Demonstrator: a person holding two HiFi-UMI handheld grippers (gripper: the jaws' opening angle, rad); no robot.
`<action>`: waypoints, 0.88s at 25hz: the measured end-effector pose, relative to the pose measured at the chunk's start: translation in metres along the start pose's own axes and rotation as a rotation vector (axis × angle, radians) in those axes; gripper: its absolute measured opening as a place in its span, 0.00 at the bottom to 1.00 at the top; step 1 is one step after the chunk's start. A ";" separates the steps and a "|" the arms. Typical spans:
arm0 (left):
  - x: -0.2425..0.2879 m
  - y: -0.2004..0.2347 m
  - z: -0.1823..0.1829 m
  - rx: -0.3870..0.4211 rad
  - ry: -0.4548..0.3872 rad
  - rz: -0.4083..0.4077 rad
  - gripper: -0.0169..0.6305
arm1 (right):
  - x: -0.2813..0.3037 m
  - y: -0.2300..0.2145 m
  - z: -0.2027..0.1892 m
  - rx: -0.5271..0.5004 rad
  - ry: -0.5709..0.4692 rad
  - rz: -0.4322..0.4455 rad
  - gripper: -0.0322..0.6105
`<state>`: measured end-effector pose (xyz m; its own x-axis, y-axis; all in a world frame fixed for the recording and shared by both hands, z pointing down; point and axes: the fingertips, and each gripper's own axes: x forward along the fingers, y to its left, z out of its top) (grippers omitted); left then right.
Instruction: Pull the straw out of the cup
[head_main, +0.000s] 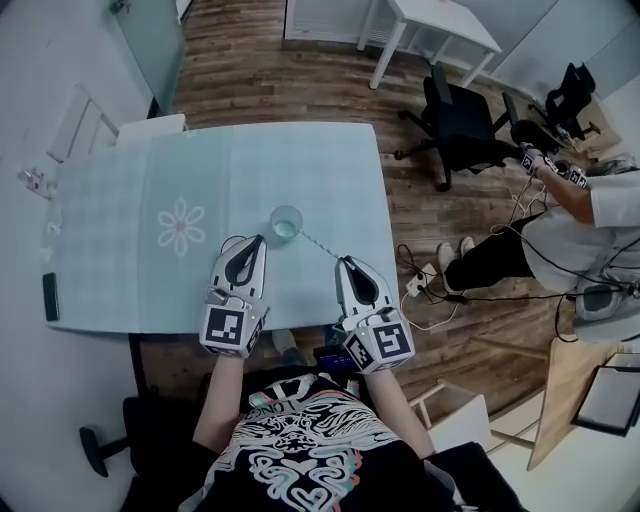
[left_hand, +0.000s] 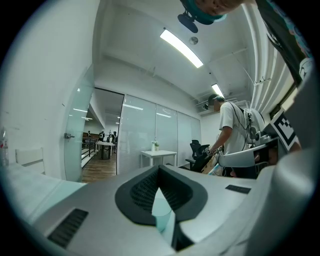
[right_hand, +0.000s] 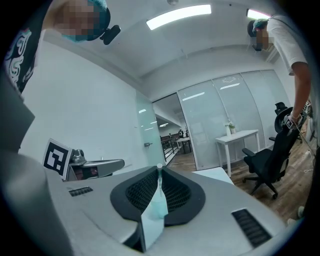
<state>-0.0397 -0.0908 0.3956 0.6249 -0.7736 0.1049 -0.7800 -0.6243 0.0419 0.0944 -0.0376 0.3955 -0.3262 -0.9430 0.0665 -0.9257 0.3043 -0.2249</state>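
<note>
Straw (head_main: 318, 246) slants from cup (head_main: 286, 222), just ahead, back to right gripper (head_main: 344, 263), pinched at its jaw tips. I judge the pull barely begun. Left gripper (head_main: 259, 241) closed, empty, beside cup.

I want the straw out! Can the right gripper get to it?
Probably yes. The right gripper seems to be there already: its jaws look closed on the end of the straw, which leans out of the cup. Nothing blocks it.
</note>
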 end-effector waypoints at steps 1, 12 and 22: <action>-0.001 0.001 0.001 0.002 0.000 0.003 0.02 | 0.000 0.001 0.000 0.000 0.000 0.004 0.11; -0.009 0.010 0.001 0.001 -0.004 0.012 0.02 | 0.004 0.019 0.003 -0.045 0.002 0.030 0.11; -0.015 0.015 -0.002 -0.005 -0.001 0.031 0.02 | 0.007 0.025 0.009 -0.067 -0.016 0.049 0.11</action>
<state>-0.0611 -0.0884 0.3964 0.6005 -0.7927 0.1050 -0.7991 -0.5996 0.0436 0.0706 -0.0374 0.3815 -0.3685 -0.9287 0.0415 -0.9197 0.3577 -0.1618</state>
